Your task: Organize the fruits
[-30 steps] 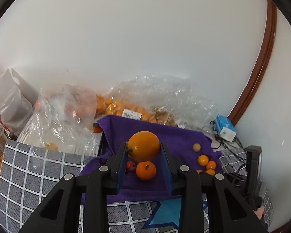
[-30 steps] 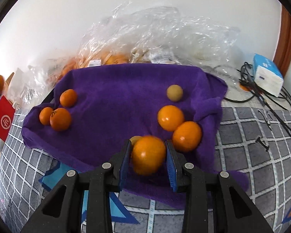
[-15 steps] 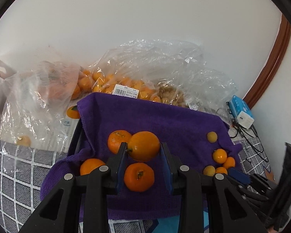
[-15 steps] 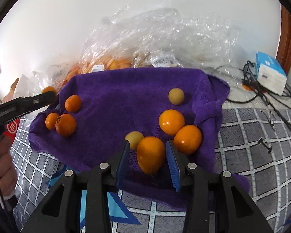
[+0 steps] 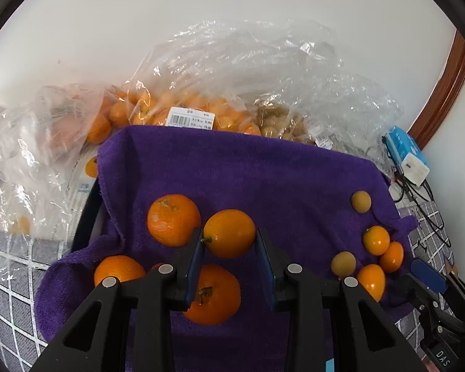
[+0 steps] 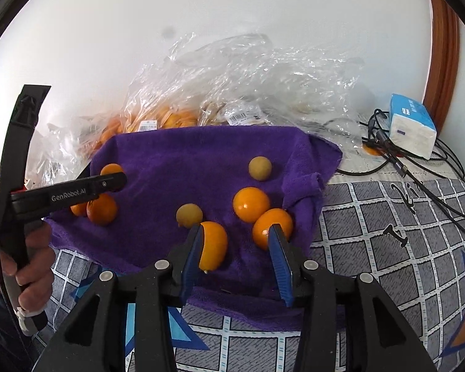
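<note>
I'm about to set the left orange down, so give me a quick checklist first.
1. Left gripper shut on its orange: ok.
2. Towel under that orange: ok.
3. Landing spot free: not ok, a tangerine lies right below, another alongside.
4. Right gripper, jaws just opening, off its orange: right pad clear, left pad cannot tell.
5. Grippers apart: ok, on opposite sides of the towel.
</note>
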Available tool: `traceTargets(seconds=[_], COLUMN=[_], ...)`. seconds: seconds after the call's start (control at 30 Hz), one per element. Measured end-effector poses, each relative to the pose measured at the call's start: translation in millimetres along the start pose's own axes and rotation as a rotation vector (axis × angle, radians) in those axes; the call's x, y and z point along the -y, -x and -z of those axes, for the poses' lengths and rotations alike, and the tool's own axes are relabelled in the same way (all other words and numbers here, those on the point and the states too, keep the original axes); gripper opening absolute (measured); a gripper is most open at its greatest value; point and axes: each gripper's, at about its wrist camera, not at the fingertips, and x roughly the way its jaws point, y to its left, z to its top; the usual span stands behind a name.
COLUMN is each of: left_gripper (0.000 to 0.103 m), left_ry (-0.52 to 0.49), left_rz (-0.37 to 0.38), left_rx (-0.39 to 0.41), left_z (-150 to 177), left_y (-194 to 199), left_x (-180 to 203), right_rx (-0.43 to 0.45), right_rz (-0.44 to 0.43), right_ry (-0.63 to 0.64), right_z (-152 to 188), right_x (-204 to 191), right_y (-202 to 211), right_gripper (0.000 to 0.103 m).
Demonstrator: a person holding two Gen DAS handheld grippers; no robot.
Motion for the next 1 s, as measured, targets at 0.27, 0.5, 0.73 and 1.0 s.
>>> traceTargets(seconds=[0.27, 0.5, 0.73, 1.0], left_gripper=[0.032, 0.032, 0.039, 0.049], left_ry=[-0.017, -0.034, -0.037, -0.031], left_rz=[-0.018, -0.025, 0.002, 0.033], left_rx=[-0.012, -0.008, -0.008, 0.031], left_z=[1, 1, 1, -7], left_y=[-2, -3, -3, 16], left_x=[2, 3, 4, 3], right_rx=[0.004, 0.008, 0.005, 0.013], right_rz=[0.039, 0.063, 0.076, 0.064], right_ry=[0.028, 0.046, 0.037, 0.021], right_z=[3, 6, 7, 7], right_x=[-5, -7, -5, -2], right_y=[-3, -6, -12, -13], right_gripper=[0.043, 0.043, 0.043, 0.043])
